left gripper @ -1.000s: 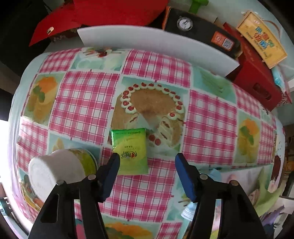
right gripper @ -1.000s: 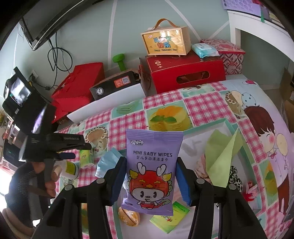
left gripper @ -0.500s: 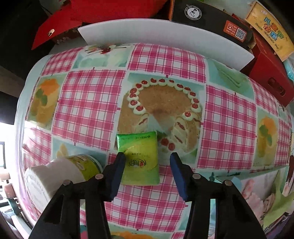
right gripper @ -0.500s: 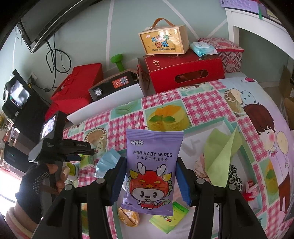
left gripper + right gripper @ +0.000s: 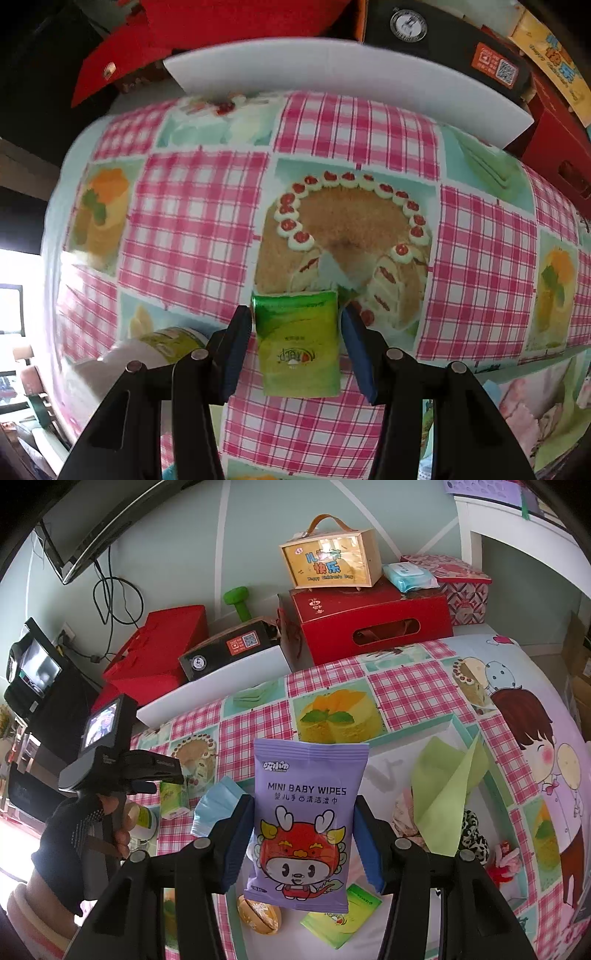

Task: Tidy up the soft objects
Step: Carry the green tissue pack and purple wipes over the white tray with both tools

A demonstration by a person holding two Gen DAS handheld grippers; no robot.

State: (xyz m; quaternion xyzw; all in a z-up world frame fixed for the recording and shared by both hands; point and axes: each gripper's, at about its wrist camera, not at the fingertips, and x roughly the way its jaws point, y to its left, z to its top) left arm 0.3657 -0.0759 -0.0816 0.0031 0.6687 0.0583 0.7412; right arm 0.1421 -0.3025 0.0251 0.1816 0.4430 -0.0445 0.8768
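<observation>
With my left fingers [image 5: 297, 345] closing around the green tissue pack [image 5: 298, 345] lying flat on the checked bench [image 5: 480, 266], I should pinch its sides squarely, while my right fingers [image 5: 301, 843] hold the purple baby-wipes pack [image 5: 304, 830].

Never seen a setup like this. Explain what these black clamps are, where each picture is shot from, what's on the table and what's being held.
No robot here: a person holds a hand-operated clamp in each hand, each with a camera looking along its jaws.

The left gripper looks straight down at a checked tablecloth. Its jaws have just been closing around a green packet lying there; small gaps still show, so no grip yet. A white jar lies beside it.

The right gripper is shut on a purple baby wipes pack, held in the air. Its picture also shows the person's hand with the other clamp, a light green cloth and boxes behind.
</observation>
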